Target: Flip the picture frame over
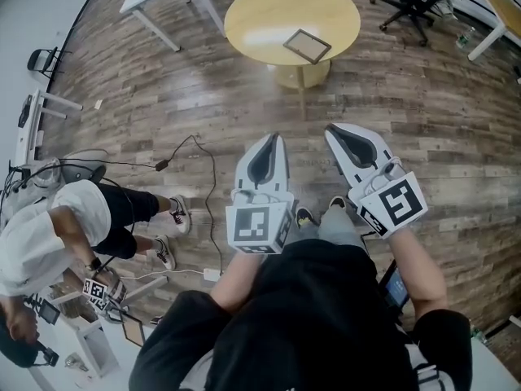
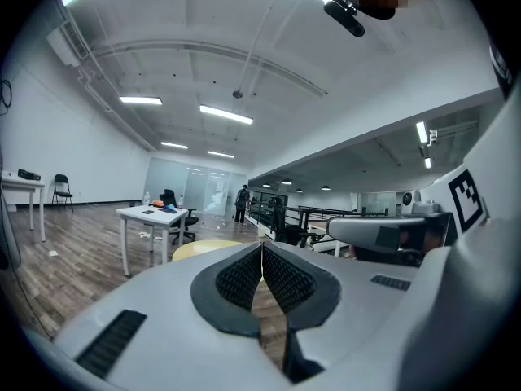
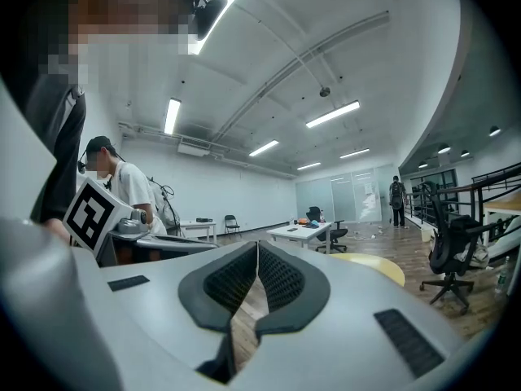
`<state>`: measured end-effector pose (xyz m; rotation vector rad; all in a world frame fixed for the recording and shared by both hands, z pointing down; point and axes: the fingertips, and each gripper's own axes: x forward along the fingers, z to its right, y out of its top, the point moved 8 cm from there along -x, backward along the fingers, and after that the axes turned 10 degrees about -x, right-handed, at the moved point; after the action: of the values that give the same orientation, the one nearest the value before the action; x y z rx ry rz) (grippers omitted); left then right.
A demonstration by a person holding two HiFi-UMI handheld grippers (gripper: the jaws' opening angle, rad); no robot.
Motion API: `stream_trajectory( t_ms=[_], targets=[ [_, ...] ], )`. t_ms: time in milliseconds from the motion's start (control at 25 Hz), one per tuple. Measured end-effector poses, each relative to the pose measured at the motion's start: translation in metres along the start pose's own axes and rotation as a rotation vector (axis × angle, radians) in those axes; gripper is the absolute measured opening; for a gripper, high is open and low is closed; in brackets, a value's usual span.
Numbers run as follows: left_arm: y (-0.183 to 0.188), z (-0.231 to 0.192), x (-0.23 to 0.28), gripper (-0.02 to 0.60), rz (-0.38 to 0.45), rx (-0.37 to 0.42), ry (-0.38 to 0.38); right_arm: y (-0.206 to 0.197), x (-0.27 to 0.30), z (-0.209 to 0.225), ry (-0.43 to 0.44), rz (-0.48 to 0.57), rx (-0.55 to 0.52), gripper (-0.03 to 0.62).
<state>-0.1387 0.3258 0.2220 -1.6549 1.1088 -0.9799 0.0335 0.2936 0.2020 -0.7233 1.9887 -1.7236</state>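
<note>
The frame lies flat on the round yellow bench, towards its right edge. Both claws hang side by side over the wood floor, well short of the bench, with the frame ahead of them. The left claw is clenched on nothing, and so is the right claw.

Picture frame lies on the round table, well apart from the left tongs and right tongs.
</note>
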Motion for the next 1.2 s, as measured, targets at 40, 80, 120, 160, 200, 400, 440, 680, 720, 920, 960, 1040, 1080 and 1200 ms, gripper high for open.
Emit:
stream_trajectory(
  t_ms=[40,80,120,160,200,400,440,680,720,920,960,1040,1080,1200],
  targets=[
    [0.001,-0.001,0.004,0.023,-0.003,-0.002,-0.002,-0.001,0.003,0.003,-0.004,-0.001,0.006,0.02],
    [0.001,-0.002,0.009,0.023,-0.006,-0.002,-0.002,-0.003,0.006,0.007,-0.008,-0.002,0.012,0.02],
    [0.002,-0.002,0.015,0.023,-0.011,-0.002,-0.002,-0.004,0.009,0.011,-0.009,-0.003,0.018,0.02],
    [0.003,-0.003,0.021,0.023,-0.016,-0.001,-0.001,-0.005,0.013,0.016,-0.007,-0.003,0.023,0.02],
    [0.003,-0.004,0.027,0.023,-0.019,0.003,-0.001,-0.007,0.017,0.022,-0.004,-0.003,0.027,0.02],
    [0.002,-0.009,0.067,0.023,-0.031,-0.003,0.012,-0.025,0.039,0.057,0.012,-0.014,0.065,0.02],
    [0.003,-0.01,0.078,0.023,-0.034,-0.005,0.016,-0.028,0.045,0.066,0.016,-0.017,0.069,0.02],
    [0.007,-0.018,0.152,0.023,-0.054,0.001,0.031,-0.048,0.081,0.133,0.029,-0.03,0.077,0.02],
    [0.008,-0.019,0.164,0.023,-0.056,0.0,0.031,-0.051,0.086,0.144,0.029,-0.032,0.076,0.02],
    [0.014,-0.014,0.217,0.023,-0.055,0.02,0.026,-0.062,0.104,0.195,0.032,-0.035,0.057,0.02],
    [0.015,-0.013,0.225,0.023,-0.056,0.022,0.03,-0.063,0.106,0.204,0.034,-0.034,0.051,0.02],
    [0.016,-0.01,0.241,0.023,-0.06,0.028,0.039,-0.066,0.111,0.222,0.041,-0.032,0.04,0.02],
    [0.017,-0.009,0.248,0.023,-0.06,0.032,0.045,-0.067,0.114,0.23,0.047,-0.03,0.037,0.02],
    [0.021,-0.007,0.267,0.023,-0.05,0.044,0.063,-0.074,0.122,0.252,0.058,-0.026,0.024,0.02]
  ],
)
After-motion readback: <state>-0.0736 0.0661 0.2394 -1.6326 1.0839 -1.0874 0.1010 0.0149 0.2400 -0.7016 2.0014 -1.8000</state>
